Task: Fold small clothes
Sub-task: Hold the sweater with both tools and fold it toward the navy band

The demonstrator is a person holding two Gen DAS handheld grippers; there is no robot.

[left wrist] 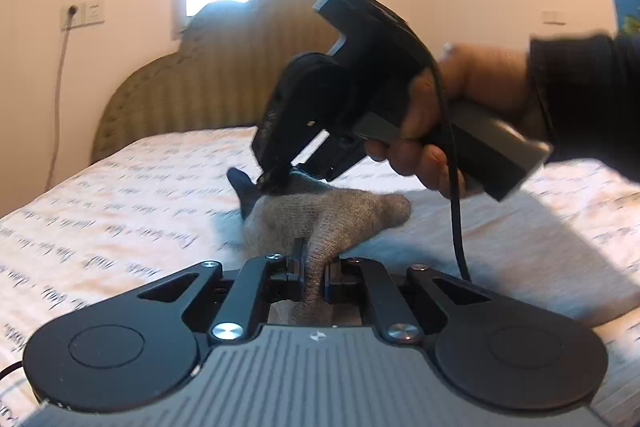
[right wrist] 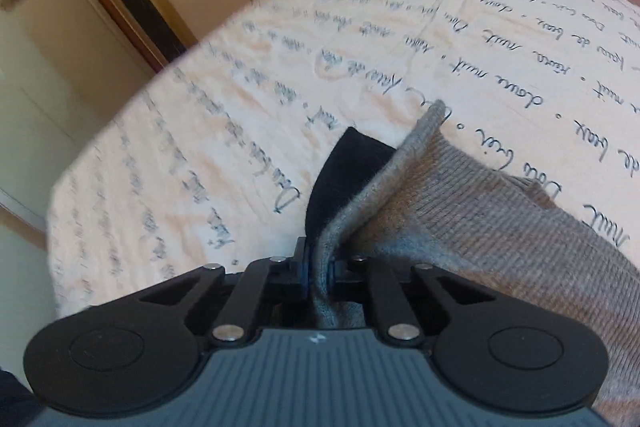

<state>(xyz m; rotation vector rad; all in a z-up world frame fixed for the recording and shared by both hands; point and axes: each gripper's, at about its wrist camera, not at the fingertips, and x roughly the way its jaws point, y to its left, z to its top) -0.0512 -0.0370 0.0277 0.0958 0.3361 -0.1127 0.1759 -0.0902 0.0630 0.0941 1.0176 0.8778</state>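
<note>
Grey sock (left wrist: 332, 215) is clenched at opposite ends by left tongs (left wrist: 314, 277) and right tongs (right wrist: 318, 267), held taut above the bed (left wrist: 120, 219) for folding.

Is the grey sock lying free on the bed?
No, both the left gripper and right gripper pinch the grey sock.

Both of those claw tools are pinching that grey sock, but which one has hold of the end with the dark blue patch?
The right gripper: its own view shows the dark blue patch of the sock at its fingers. The left gripper pinches plain grey knit.
</note>
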